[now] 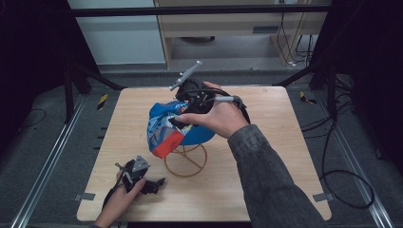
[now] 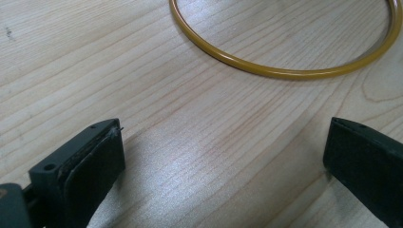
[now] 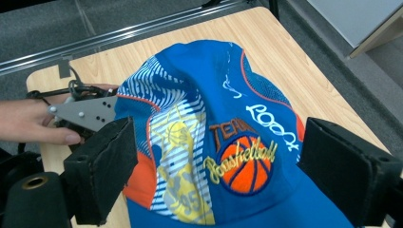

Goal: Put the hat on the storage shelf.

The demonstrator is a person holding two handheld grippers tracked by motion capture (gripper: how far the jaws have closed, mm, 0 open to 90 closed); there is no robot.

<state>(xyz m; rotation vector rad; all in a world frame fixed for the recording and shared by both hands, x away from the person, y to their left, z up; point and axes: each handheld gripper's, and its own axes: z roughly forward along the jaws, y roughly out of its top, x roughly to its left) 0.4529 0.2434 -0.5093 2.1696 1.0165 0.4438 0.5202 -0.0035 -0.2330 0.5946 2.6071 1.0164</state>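
Observation:
A blue cap (image 1: 166, 126) with orange, white and yellow basketball print sits on a yellow wire stand (image 1: 185, 164) at the middle of the table. My right gripper (image 1: 177, 121) hovers over the cap's top from the right. In the right gripper view its jaws stand wide apart, the right gripper (image 3: 216, 156) open, with the cap (image 3: 223, 142) spread just beyond them and neither pad pressing on it. My left gripper (image 1: 159, 182) rests low on the table at the front left, open and empty. The left gripper (image 2: 225, 142) faces the stand's yellow ring (image 2: 285, 71).
The wooden table (image 1: 266, 156) has bare room on its right half and along the front. In the right gripper view the left hand (image 3: 28, 121) and that gripper's grey plate (image 3: 85, 111) lie beyond the cap. Black frame legs and cables surround the table on the floor.

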